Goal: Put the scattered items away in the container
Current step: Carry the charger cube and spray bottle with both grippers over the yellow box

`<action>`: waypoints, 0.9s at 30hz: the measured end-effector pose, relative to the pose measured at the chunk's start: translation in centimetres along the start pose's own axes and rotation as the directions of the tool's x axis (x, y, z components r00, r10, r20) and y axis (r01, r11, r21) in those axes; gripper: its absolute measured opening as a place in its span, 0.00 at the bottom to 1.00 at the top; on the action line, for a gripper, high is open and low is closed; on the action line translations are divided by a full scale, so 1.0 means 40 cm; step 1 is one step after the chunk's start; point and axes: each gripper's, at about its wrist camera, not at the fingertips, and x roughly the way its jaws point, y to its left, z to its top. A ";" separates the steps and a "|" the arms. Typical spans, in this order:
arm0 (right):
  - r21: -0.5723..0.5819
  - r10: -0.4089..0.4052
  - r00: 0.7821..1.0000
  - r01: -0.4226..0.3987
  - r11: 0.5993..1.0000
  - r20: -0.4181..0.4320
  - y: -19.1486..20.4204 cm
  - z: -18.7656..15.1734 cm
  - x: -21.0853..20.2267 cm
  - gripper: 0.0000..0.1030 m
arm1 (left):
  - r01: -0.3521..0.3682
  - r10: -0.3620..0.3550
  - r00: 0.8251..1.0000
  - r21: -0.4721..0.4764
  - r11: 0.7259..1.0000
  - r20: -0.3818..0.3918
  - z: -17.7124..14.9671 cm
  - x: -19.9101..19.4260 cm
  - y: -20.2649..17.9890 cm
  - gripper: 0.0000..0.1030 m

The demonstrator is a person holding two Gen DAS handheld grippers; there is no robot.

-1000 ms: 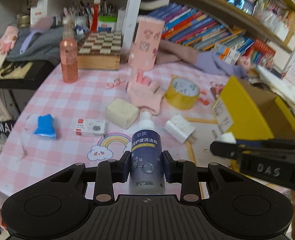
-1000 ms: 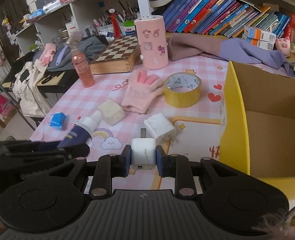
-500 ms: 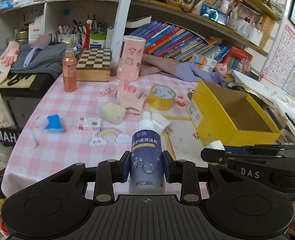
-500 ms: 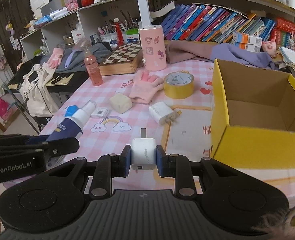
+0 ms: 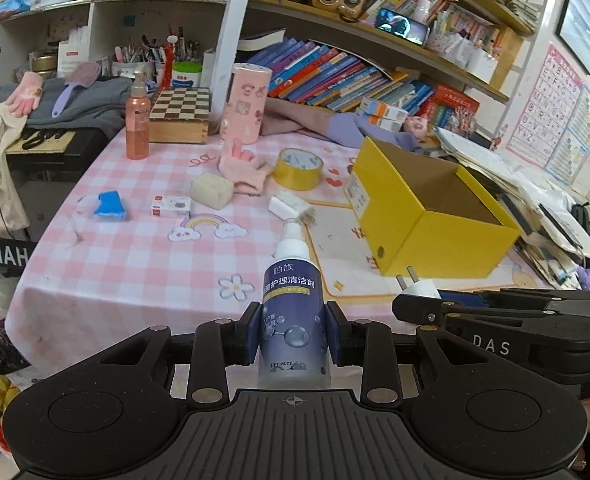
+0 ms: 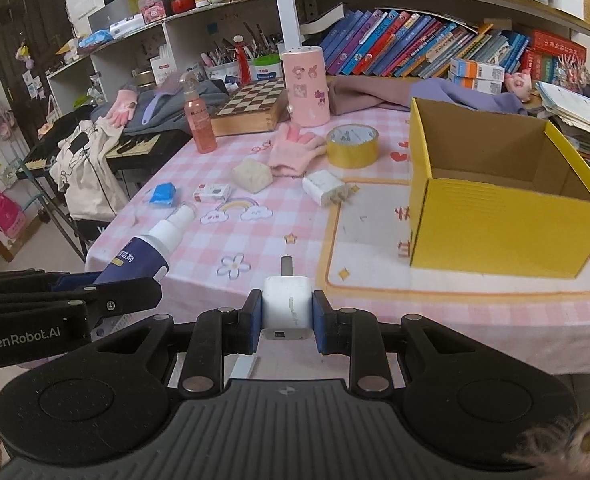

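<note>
Crowded bookshelves (image 6: 415, 52) line the wall behind a pink-checked surface (image 6: 255, 240) strewn with household odds and ends. Held off its near edge, the left gripper (image 5: 293, 334) is clenched on a dark blue spray bottle (image 5: 293, 312) with a white nozzle, its label in Chinese characters, the bottle pointing forward toward the surface. Beside it, the right gripper (image 6: 287, 314) grasps a small white charger plug (image 6: 287, 304), prongs pointing forward (the same plug shows in the left wrist view, at the tip of the neighbouring gripper). An open yellow cardboard box (image 6: 495, 224) stands on the right part of the surface, its interior bare as far as can be seen. Left of the box lie a second white charger (image 6: 322, 188), a roll of yellow tape (image 6: 352, 146), a pink glove (image 6: 295, 152), a pale beige block (image 6: 251, 175), a small red-and-white box (image 6: 211, 193) and a blue packet (image 6: 162, 194). Farther back stand a pink spray bottle (image 6: 199, 120), a wooden chessboard box (image 6: 251, 106) and a pink cylinder with cartoon stickers (image 6: 306, 86). Purple and mauve clothing (image 6: 435, 94) is draped along the far edge, below the books. A keyboard piled with clothes sits left of the surface.
</note>
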 end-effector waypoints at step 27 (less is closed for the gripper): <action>0.180 -0.160 0.987 0.160 0.971 -0.015 -0.143 -0.128 -0.160 0.23 | 0.191 -0.177 0.979 0.161 0.968 -0.097 -0.044 0.027 -0.197 0.30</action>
